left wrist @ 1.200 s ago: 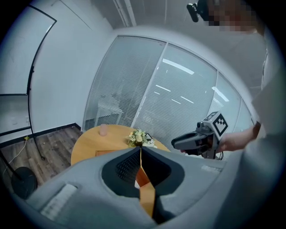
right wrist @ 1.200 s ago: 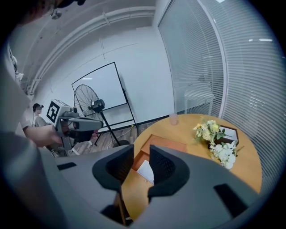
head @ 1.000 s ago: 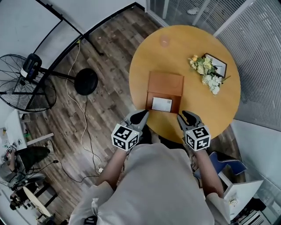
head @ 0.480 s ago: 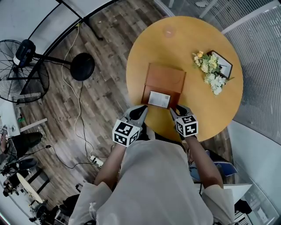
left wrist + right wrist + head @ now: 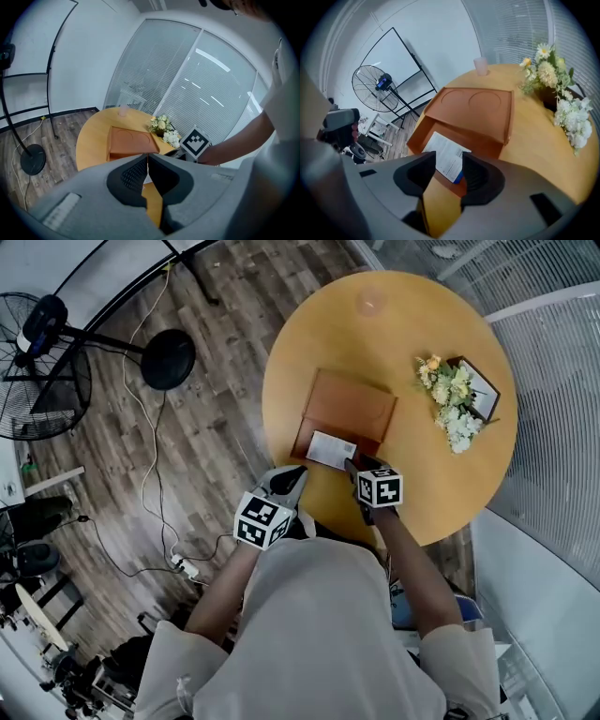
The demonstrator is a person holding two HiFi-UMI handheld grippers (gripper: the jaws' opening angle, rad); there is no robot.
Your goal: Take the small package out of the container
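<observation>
Standing fan (image 5: 44, 317), plank floor (image 5: 216, 427), round table (image 5: 309, 343)

An office meeting room: glass partitions with blinds (image 5: 187, 79), a round table (image 5: 450, 486), a floor fan (image 5: 42, 371).

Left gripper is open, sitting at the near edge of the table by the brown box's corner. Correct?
One thing is off. The left gripper is shut, not open: the left gripper view shows its jaws together with nothing between them. The rest stands: it sits at the near edge of the table, by the corner of the brown box.
</observation>
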